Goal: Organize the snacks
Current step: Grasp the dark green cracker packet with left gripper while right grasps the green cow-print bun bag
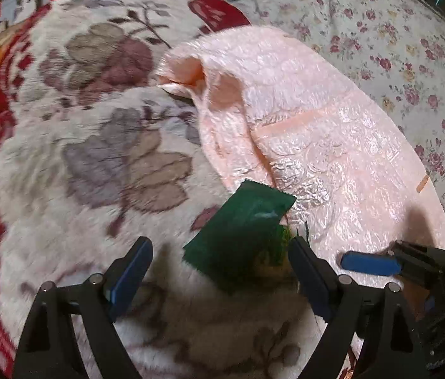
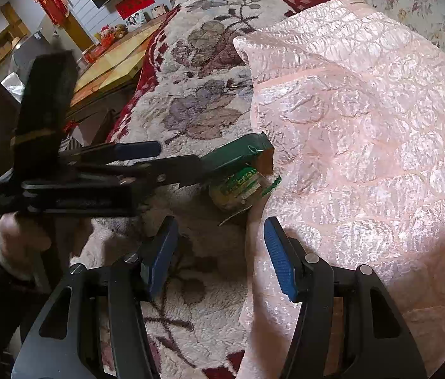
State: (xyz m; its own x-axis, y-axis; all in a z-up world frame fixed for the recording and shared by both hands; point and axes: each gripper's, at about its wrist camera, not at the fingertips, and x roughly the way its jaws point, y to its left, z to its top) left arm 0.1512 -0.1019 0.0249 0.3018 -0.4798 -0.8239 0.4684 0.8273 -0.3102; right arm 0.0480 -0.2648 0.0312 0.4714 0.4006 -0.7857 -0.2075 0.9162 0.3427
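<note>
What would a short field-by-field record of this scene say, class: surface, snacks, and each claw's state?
surface: floral plush blanket with a pink quilted cover lying over part of it
snacks: dark green packet; a round yellow-green wrapped snack touching it
left claw: open, fingers either side of the green packet, not pressing it
right claw: open, nothing between its fingers, near the round snack

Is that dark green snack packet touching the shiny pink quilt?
Touching. In the left wrist view the dark green snack packet's serrated upper corner lies on the edge of the shiny pink quilt, with no gap visible.
</note>
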